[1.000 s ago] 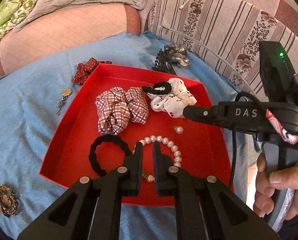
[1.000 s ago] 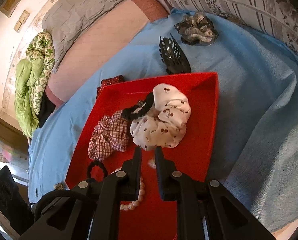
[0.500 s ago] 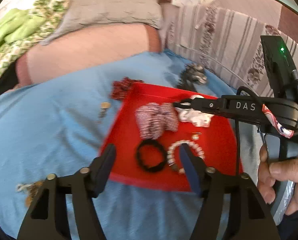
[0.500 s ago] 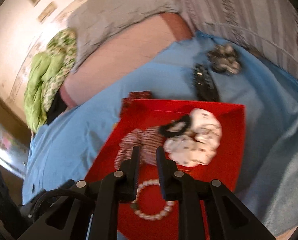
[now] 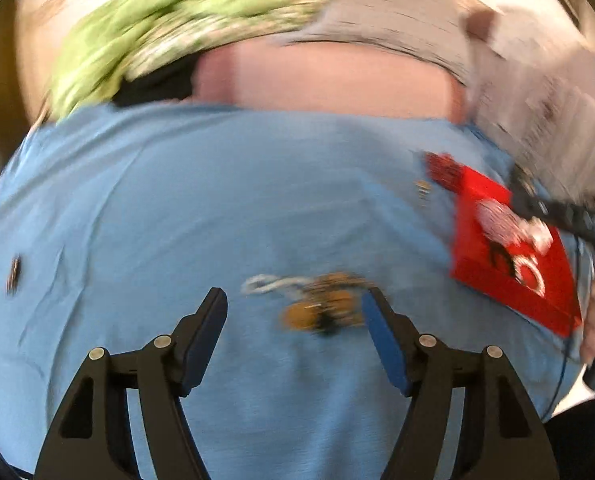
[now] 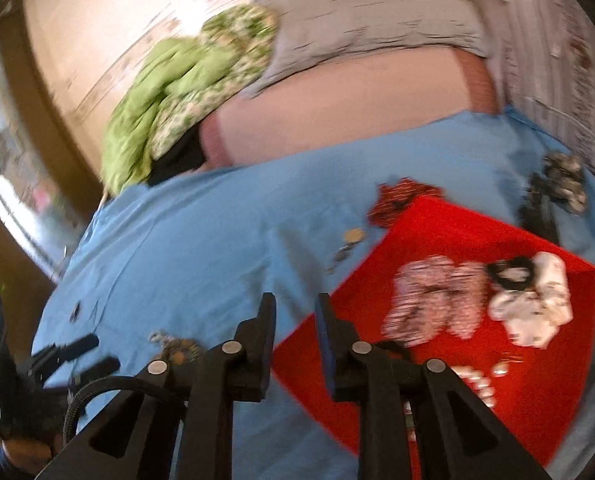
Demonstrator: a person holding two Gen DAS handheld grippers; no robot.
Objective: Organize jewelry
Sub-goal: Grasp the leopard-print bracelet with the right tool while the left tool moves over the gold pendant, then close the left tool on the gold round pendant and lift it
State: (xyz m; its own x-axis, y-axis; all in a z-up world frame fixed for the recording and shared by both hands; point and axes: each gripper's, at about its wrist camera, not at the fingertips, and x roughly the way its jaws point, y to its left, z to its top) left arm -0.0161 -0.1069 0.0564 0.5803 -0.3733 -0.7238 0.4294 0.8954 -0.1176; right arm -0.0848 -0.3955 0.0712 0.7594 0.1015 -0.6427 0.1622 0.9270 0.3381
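My left gripper [image 5: 294, 300] is wide open and empty, low over the blue sheet [image 5: 201, 208], with a blurred gold and black brooch on a chain [image 5: 321, 308] between its fingertips. The red tray [image 5: 509, 280] lies far right there, holding scrunchies and a pearl bracelet. My right gripper [image 6: 295, 304] has its jaws a narrow gap apart with nothing between them, over the sheet by the left edge of the red tray [image 6: 449, 236]. The tray holds a plaid scrunchie [image 6: 437, 300], a white scrunchie [image 6: 537, 304] and a pearl bracelet [image 6: 477, 384].
A dark red bow [image 6: 401, 196], a gold pendant [image 6: 349, 244], a black claw clip [image 6: 537, 208] and a grey scrunchie [image 6: 565, 180] lie on the sheet around the tray. A small dark item [image 5: 13, 272] lies far left. Pillows and a green blanket [image 6: 185, 92] are behind.
My left gripper has opened wide and swung left, off the tray to the brooch on the sheet. My right gripper has also swung left and its jaws have parted slightly.
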